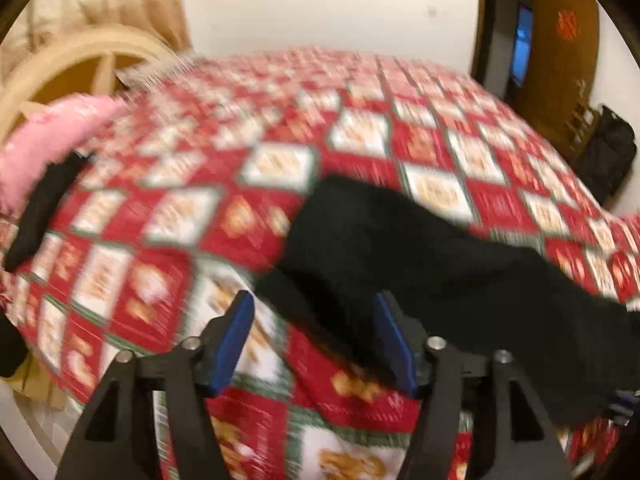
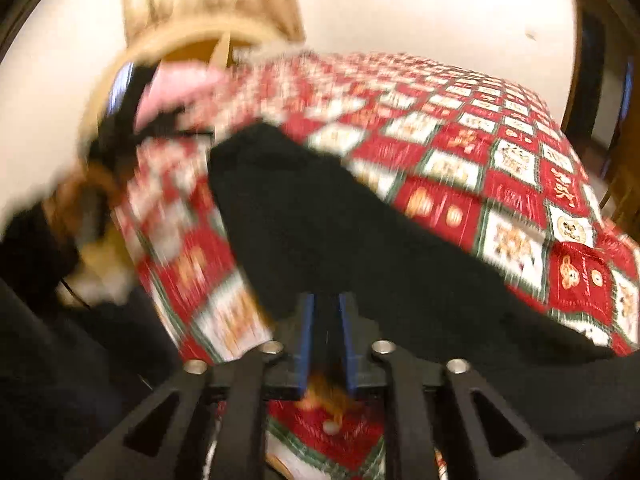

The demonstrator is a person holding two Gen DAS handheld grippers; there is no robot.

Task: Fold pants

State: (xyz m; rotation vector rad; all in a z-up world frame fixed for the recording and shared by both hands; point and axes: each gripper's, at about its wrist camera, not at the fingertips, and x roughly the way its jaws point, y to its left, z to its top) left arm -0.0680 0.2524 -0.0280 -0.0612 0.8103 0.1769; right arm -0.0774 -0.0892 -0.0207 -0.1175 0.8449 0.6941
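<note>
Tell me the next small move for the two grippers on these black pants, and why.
Probably draw both grippers back and look for the next fold edge. The left gripper stands open with nothing clamped, and the black pants lie on the checked bedspread. The right gripper shows a narrow gap over the cloth; blur hides whether it grips.

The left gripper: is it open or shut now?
Open. The left gripper has its blue fingers wide apart, with the patterned bed cover visible between them; nothing is pinched.
</note>
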